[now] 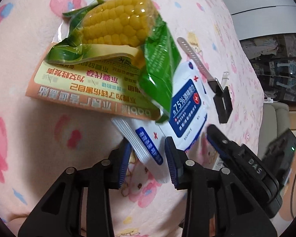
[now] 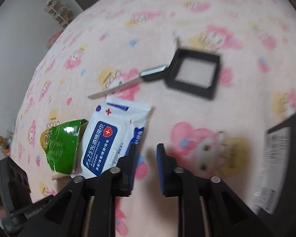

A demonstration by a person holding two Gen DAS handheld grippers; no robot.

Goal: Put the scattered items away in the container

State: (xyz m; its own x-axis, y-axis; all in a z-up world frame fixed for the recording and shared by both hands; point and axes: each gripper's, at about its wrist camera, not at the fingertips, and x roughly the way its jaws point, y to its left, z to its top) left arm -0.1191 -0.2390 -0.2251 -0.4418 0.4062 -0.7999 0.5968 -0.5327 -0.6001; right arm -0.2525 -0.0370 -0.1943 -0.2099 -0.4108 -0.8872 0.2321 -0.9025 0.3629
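My left gripper (image 1: 148, 154) straddles the wipes pack (image 1: 184, 106) corner, seemingly not clamped; my right gripper (image 2: 146, 165) hangs open beside it

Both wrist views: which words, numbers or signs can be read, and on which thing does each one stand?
"75%", then Chinese characters, with a red cross sign: wipes pack.
"bobi" (uncertain, seen upside down) and large Chinese slogans: orange leaflet under the corn packet.
"DAS": right gripper body, seen from the left wrist.
Small English line on the wipes pack: too small.
White label with fine print at the right edge: blurred.
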